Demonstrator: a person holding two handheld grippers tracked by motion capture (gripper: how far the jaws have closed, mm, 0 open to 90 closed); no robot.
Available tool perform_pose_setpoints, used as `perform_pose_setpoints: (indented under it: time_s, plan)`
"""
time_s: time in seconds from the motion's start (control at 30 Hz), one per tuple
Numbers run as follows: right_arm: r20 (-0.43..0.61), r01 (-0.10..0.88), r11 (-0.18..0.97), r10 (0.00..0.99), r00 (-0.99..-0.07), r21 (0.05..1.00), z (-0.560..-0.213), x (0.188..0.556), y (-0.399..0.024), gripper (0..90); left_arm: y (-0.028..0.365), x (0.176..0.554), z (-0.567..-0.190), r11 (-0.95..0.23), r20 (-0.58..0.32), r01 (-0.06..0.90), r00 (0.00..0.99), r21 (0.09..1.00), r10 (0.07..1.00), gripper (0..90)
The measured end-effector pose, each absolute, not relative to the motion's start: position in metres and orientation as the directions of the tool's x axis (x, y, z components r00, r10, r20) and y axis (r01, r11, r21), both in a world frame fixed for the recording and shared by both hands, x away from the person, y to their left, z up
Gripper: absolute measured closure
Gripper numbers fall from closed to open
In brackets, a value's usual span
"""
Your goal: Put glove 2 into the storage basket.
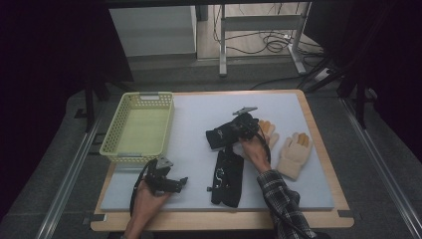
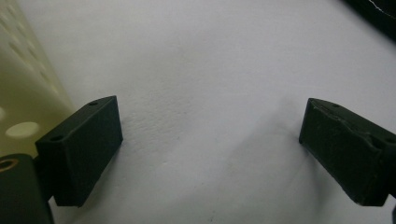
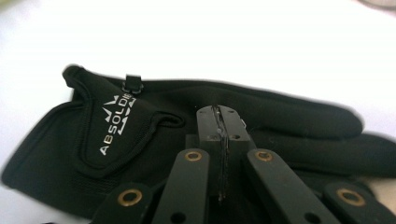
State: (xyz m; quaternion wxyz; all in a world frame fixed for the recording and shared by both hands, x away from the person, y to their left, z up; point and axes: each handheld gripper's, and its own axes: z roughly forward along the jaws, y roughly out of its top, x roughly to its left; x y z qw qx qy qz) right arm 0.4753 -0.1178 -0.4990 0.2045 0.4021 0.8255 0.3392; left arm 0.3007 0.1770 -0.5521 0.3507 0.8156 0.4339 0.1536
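- Pale grey foam mat (image 1: pixel 199 107) covers a wooden table; dark floor and cables lie beyond.
- Black fabric glove with white lettering (image 3: pixel 140 130) lies at mid-mat, under the right gripper (image 1: pixel 245 125).
- Its jaws are pressed together, with a thin black fold of the glove pinched between the pads.
- Second black glove (image 1: pixel 228 177) lies just nearer the person; two beige knitted gloves (image 1: pixel 294 154) lie to the right.
- Left gripper (image 1: pixel 175 184) rests near the mat's front edge, jaws wide apart, nothing between them.
- Yellow perforated plastic basket (image 1: pixel 112 134) sits at the left.
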Motion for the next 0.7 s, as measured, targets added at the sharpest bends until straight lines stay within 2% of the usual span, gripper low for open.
perform_pose_setpoints:
  time_s: [0.27, 0.4, 0.5, 0.67, 0.7]
  plan:
    - [-0.056, 0.426, 0.443, 0.742, -0.668, 0.789, -0.459, 0.455, -0.119, 88.3, 0.177, 0.301, -0.552, -0.378, -0.053, 0.600, 0.576, 0.705, 0.815, 6.2]
    - [-0.069, 0.335, 0.491, 0.637, -0.768, 0.804, -0.439, 0.421, -0.122, 88.3, 0.177, 0.301, -0.552, -0.379, -0.052, 0.599, 0.577, 0.705, 0.815, 6.2]
    - [-0.075, 0.297, 0.512, 0.586, -0.807, 0.806, -0.436, 0.407, -0.125, 88.3, 0.177, 0.301, -0.552, -0.379, -0.052, 0.599, 0.577, 0.705, 0.815, 6.2]
    - [-0.059, 0.205, 0.565, 0.413, -0.909, 0.799, -0.436, 0.361, -0.143, 88.3, 0.177, 0.301, -0.552, -0.375, -0.054, 0.599, 0.575, 0.708, 0.816, 6.2]
    - [-0.059, 0.205, 0.565, 0.413, -0.909, 0.799, -0.436, 0.361, -0.143, 88.3, 0.177, 0.301, -0.552, -0.375, -0.054, 0.599, 0.575, 0.708, 0.816, 6.2]
